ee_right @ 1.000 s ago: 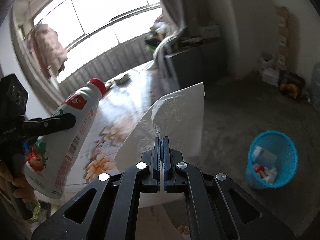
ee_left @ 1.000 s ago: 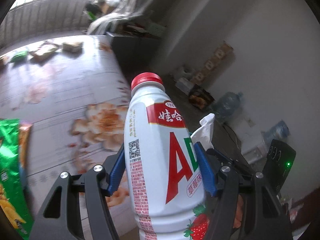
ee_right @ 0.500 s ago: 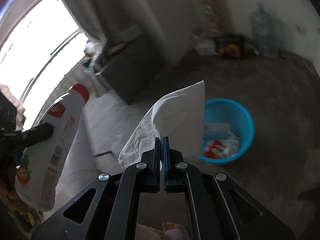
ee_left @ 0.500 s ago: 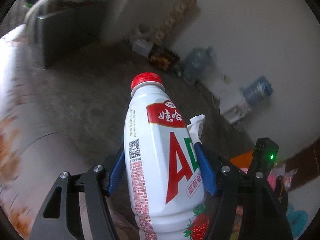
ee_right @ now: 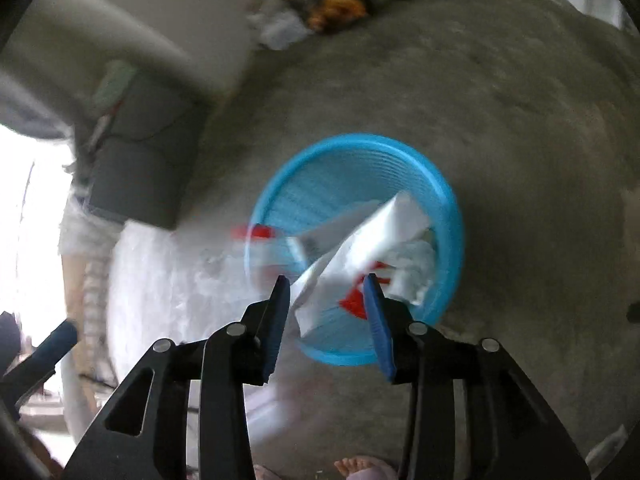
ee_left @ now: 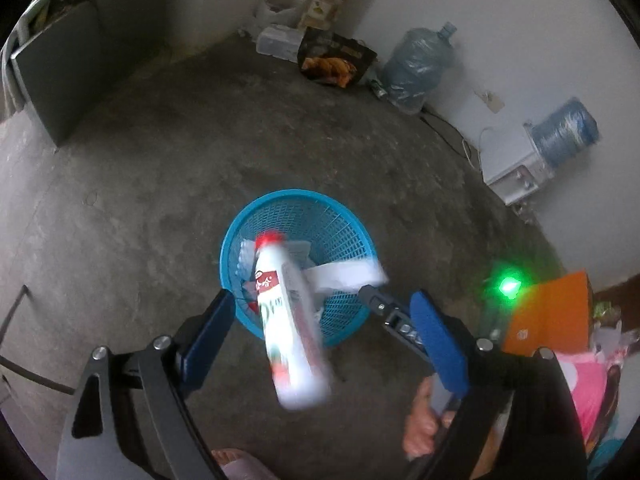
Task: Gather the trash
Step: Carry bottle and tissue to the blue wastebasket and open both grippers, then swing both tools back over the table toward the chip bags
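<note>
1. Hanging over the blue basket point(ee_left: 352, 236), the left gripper point(ee_left: 320, 320) is spread wide; the white bottle point(ee_left: 292, 320) tumbles free, red label blurred, unreadable.
2. Right gripper point(ee_right: 326, 292) gapes too, tissue point(ee_right: 360, 248) loose above the basket.

Dim, flat indoor light on the floor point(ee_left: 160, 184); a green lamp point(ee_left: 507, 285) flares. The bottle point(ee_left: 294, 328) is motion-smeared; the right view blurs throughout, window point(ee_right: 28, 220) blown white, corners vignetted black.

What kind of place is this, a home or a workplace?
Probably a plain room in a home: a bare concrete floor, large water jugs against the white wall, and a blue plastic wastebasket on the floor with household trash in it.
</note>
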A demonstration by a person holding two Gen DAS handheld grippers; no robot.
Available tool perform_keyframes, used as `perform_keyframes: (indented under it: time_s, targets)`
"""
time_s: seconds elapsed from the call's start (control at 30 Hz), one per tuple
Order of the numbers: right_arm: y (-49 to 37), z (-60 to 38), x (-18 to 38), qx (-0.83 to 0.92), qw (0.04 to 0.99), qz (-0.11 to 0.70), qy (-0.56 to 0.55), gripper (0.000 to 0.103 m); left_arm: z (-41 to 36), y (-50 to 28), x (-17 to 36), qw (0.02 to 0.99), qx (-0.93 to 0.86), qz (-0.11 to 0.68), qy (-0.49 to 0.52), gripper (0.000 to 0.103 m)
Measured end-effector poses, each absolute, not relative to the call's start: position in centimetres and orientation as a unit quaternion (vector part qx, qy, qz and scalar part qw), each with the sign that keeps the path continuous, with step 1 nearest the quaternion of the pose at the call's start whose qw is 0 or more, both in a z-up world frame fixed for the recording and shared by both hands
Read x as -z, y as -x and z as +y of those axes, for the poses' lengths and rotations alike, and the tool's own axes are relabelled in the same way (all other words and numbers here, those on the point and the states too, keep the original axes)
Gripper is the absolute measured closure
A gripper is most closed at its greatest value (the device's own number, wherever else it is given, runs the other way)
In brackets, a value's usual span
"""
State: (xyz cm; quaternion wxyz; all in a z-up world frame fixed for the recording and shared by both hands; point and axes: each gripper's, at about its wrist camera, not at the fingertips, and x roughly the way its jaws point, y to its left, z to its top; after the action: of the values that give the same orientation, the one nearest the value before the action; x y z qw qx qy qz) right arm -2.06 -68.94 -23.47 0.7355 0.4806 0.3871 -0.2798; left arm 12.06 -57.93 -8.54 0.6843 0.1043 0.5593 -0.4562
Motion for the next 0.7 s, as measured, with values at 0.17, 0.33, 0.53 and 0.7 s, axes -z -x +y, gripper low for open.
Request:
perform_keyframes:
  time_s: [0.17,0.33,0.53,0.7]
  targets:
    - [4.6,-67.0,23.3,0.279,0.740,0.368,-0.489,0.061,-55.1,-11.8,7.3,0.682,0.473,0.550,-0.092,0.016]
    - [6.8,-63.9,22.5,0.273,0.746,0.373,-0.479,0.059,-51.3,-11.4,4.9,0.689,0.478,0.539,-0.075,0.016]
    - [9.9,-60.6,19.8,0.258,0.763,0.376,-0.459,0.050,-45.0,-10.4,0.8,0.697,0.487,0.523,-0.061,0.016]
    - [9.2,-56.4,15.6,0.217,0.798,0.382,-0.412,0.039,-36.2,-9.9,-2.0,0.727,0.475,0.495,-0.038,0.016]
